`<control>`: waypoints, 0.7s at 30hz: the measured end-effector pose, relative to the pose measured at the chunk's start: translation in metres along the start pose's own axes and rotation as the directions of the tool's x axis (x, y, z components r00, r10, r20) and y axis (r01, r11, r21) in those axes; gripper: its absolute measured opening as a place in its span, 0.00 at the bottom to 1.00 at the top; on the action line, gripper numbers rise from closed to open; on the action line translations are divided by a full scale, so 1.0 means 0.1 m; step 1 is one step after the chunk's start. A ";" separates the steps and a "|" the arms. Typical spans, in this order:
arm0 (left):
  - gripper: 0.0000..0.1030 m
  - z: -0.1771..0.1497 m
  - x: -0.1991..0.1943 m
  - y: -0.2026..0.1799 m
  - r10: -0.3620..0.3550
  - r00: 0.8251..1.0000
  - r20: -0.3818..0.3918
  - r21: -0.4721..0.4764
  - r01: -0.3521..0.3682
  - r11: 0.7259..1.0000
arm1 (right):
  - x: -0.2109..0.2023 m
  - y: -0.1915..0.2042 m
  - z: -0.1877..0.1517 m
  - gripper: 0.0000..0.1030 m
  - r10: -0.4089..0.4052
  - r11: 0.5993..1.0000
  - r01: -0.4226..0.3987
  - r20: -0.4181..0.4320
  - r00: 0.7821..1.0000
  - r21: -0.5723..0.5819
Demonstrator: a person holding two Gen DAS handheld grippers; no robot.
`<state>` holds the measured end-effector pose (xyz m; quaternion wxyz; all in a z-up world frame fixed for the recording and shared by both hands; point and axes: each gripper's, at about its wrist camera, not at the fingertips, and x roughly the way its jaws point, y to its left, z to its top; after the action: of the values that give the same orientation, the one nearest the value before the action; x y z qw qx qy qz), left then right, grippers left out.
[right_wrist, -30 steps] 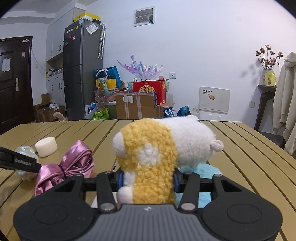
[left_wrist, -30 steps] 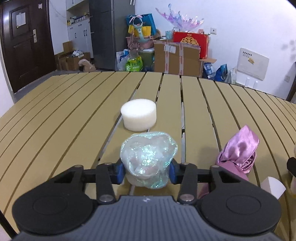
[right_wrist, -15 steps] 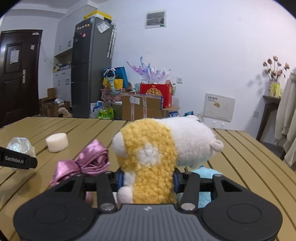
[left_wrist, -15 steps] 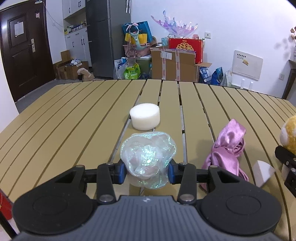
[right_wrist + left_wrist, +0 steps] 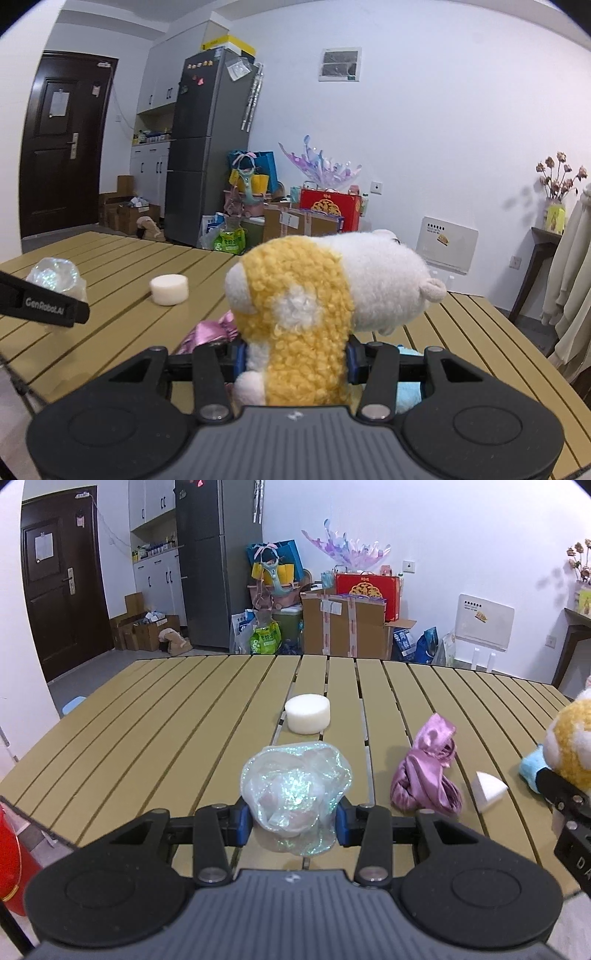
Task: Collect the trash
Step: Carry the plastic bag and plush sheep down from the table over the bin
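My left gripper (image 5: 293,821) is shut on a crumpled iridescent plastic wrapper (image 5: 295,794) and holds it above the near part of the slatted table (image 5: 147,716). My right gripper (image 5: 295,360) is shut on a yellow and white plush toy (image 5: 314,310) and holds it off the table. The wrapper also shows at the left in the right wrist view (image 5: 55,275). The plush shows at the right edge of the left wrist view (image 5: 570,746).
On the table lie a white foam disc (image 5: 307,713), a crumpled pink satin cloth (image 5: 428,771), a white foam wedge (image 5: 489,790) and a light blue item (image 5: 530,768). A red bin (image 5: 13,856) stands below the table's left edge. Boxes and a fridge stand behind.
Both grippers have lifted and pulled back from the table with their loads. The disc and pink cloth look farther away, and the red bin has come into view at the left.
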<state>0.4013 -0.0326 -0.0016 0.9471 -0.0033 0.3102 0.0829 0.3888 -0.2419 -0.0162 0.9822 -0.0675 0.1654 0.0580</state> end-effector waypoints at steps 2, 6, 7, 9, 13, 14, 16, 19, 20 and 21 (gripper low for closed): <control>0.41 -0.06 -0.13 0.03 -0.011 1.000 0.004 0.000 0.011 1.000 | -0.16 0.05 -0.03 0.45 0.008 1.000 -0.008 0.000 1.000 -0.008; 0.41 -0.20 -0.39 0.08 -0.026 1.000 0.006 0.009 0.026 1.000 | -0.43 0.15 -0.11 0.45 0.025 0.999 -0.026 -0.017 1.000 -0.023; 0.41 -0.24 -0.45 0.09 -0.030 1.000 0.007 0.010 0.030 1.000 | -0.50 0.18 -0.15 0.45 0.029 0.999 -0.029 -0.022 0.999 -0.027; 0.41 -0.31 -0.56 0.13 -0.041 0.999 0.011 0.012 0.041 0.999 | -0.64 0.24 -0.22 0.45 0.033 0.999 -0.034 -0.030 0.999 -0.027; 0.41 -0.46 -0.78 0.19 -0.064 0.998 0.017 0.021 0.064 0.998 | -0.90 0.35 -0.39 0.45 0.044 0.999 -0.045 -0.053 0.998 -0.021; 0.41 -0.50 -0.82 0.19 -0.069 0.997 0.018 0.023 0.068 0.997 | -0.96 0.38 -0.44 0.45 0.045 0.999 -0.046 -0.060 0.997 -0.024; 0.41 -0.59 -0.92 0.21 -0.082 0.996 0.017 0.031 0.081 0.996 | -1.09 0.44 -0.53 0.45 0.050 0.998 -0.052 -0.075 0.996 -0.031; 0.41 -0.75 -1.05 0.22 -0.101 0.995 0.018 0.048 0.100 0.994 | -1.24 0.50 -0.63 0.45 0.050 0.998 -0.054 -0.098 0.994 -0.035; 0.41 -0.80 -1.09 0.23 -0.107 0.994 0.017 0.050 0.106 0.993 | -1.30 0.52 -0.67 0.45 0.050 0.998 -0.054 -0.104 0.993 -0.037; 0.41 -0.84 -1.12 0.23 -0.114 0.993 0.014 0.050 0.113 0.992 | -1.34 0.53 -0.68 0.45 0.050 0.998 -0.055 -0.112 0.992 -0.039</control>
<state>0.2591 -0.0319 -0.0025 0.9526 0.0033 0.3033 0.0213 0.2346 -0.2125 -0.0417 0.9680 -0.0867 0.2200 0.0835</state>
